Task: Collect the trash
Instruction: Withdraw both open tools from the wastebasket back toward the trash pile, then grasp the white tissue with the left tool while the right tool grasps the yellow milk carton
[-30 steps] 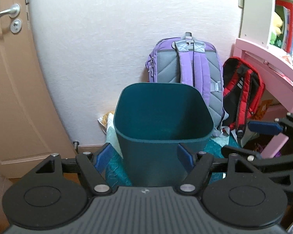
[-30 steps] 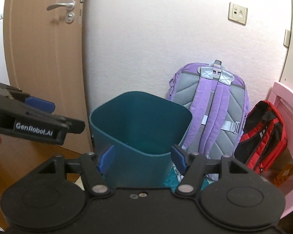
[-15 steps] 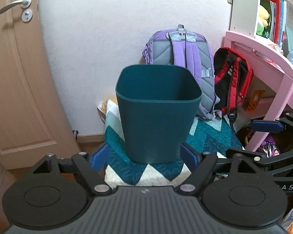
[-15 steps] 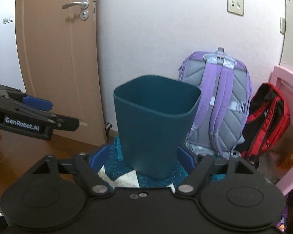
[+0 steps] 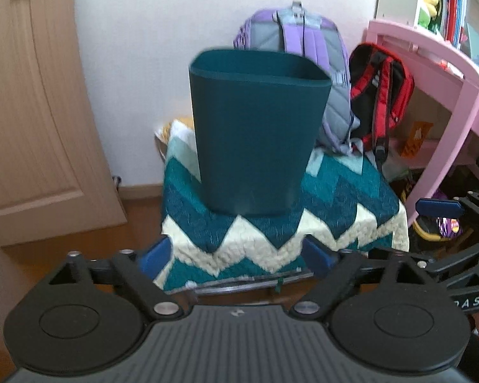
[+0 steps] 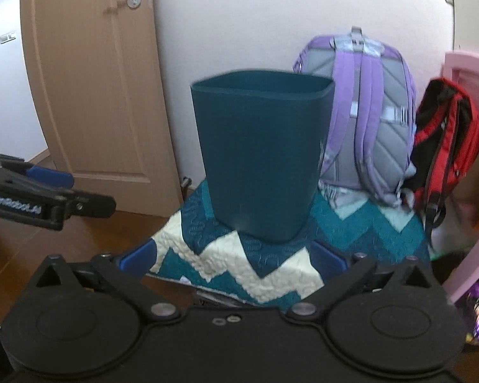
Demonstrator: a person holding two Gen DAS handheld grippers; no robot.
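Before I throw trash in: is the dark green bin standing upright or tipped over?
Upright: the bin stands on its base on the zigzag quilt, open rim on top.

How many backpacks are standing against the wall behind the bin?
2. The purple and grey backpack leans on the wall just behind the dark teal bin. The red and black backpack is beside it, next to the pink desk. Others may be hidden.
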